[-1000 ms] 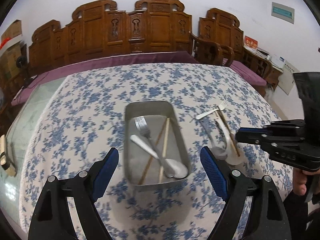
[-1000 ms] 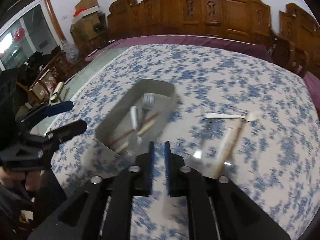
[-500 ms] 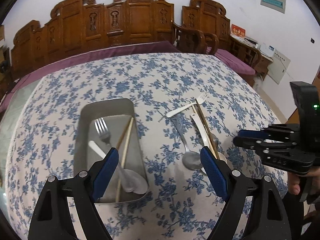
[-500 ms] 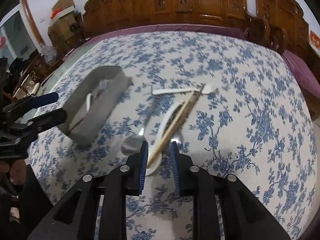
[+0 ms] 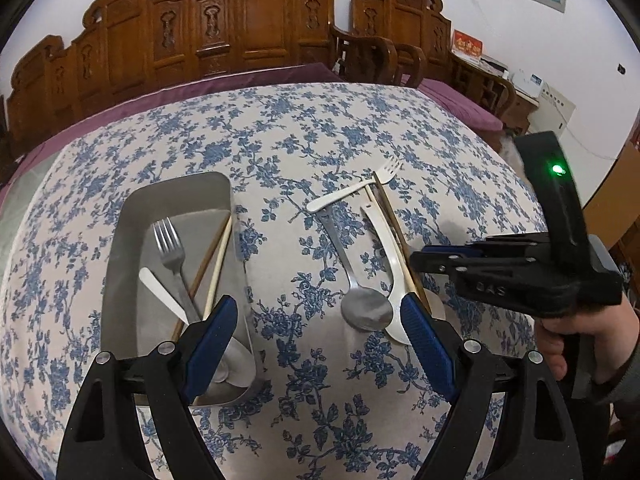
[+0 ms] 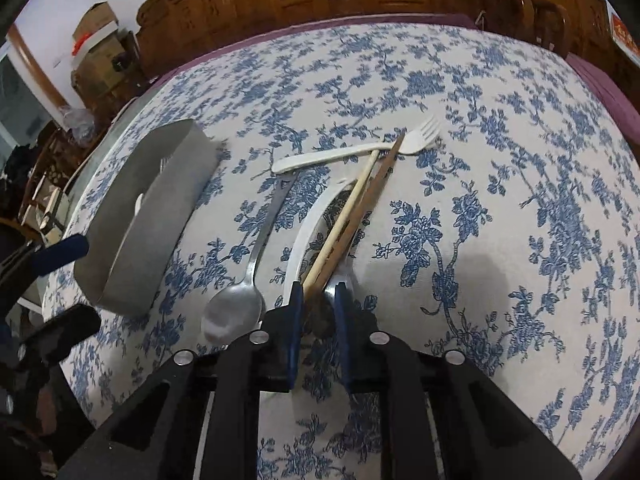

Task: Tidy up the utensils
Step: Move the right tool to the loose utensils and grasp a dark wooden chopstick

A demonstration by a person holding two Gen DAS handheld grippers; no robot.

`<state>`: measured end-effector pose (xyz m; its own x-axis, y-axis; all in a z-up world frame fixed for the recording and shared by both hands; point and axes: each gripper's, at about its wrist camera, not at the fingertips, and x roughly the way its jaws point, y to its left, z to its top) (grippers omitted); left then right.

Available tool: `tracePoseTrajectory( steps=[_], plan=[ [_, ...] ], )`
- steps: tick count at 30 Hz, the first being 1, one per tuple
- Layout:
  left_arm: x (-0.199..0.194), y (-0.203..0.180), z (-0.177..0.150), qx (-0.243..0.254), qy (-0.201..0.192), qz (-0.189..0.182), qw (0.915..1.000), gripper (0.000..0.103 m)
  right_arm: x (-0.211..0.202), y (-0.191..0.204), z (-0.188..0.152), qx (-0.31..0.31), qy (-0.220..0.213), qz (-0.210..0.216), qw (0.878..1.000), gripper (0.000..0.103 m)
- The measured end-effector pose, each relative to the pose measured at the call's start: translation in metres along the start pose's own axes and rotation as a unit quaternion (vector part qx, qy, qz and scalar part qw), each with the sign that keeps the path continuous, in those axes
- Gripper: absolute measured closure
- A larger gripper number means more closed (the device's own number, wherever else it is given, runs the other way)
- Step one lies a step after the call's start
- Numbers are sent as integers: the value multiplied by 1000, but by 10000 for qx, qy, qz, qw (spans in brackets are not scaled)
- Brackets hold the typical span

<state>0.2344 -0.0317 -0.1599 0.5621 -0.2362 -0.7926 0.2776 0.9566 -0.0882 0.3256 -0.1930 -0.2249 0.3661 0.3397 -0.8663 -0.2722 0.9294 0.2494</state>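
A grey metal tray (image 5: 120,240) on the flowered tablecloth holds a metal fork (image 5: 170,244), a white utensil and a pair of chopsticks (image 5: 216,256). To its right lie a white plastic fork (image 6: 352,152), a metal spoon (image 6: 248,280), a white spoon (image 6: 304,232) and two more chopsticks (image 6: 360,200). My right gripper (image 6: 318,292) is low over the cloth. Its jaws are closing, and the near ends of the loose chopsticks sit between them, against the left pad. My left gripper (image 5: 316,308) hangs open and empty above the cloth between the tray and the loose utensils.
Carved wooden chairs (image 5: 260,32) line the far side of the table. Cardboard boxes (image 6: 96,40) are stacked at the back left. A person's hand (image 5: 580,340) holds the right gripper at the table's right edge. The tray's near wall (image 6: 152,216) stands left of the right gripper.
The left gripper slid right, from over the tray to beside the loose utensils. The right gripper came down onto the loose chopsticks, and their ends now lie between its fingers.
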Motion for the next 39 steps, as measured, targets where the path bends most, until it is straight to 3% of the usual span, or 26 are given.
tracePoseTrajectory(
  steps=[9,18,23,39],
  plan=[
    [0,-2,-2,-26,38,-31,10000,23,7,-4,10,456,88,-194,9987,87],
    [-13,0,-6,-37,-19,10,10000,23,8,6,9,186,159,-400,9989,87],
    [-14,0,-8,-39,-10,24,10000,23,8,13,12,-111,262,-787,9965,89],
    [-20,2,-11,-90,-27,-28,10000,23,-2,5,4,-60,222,-374,9990,89]
  ],
)
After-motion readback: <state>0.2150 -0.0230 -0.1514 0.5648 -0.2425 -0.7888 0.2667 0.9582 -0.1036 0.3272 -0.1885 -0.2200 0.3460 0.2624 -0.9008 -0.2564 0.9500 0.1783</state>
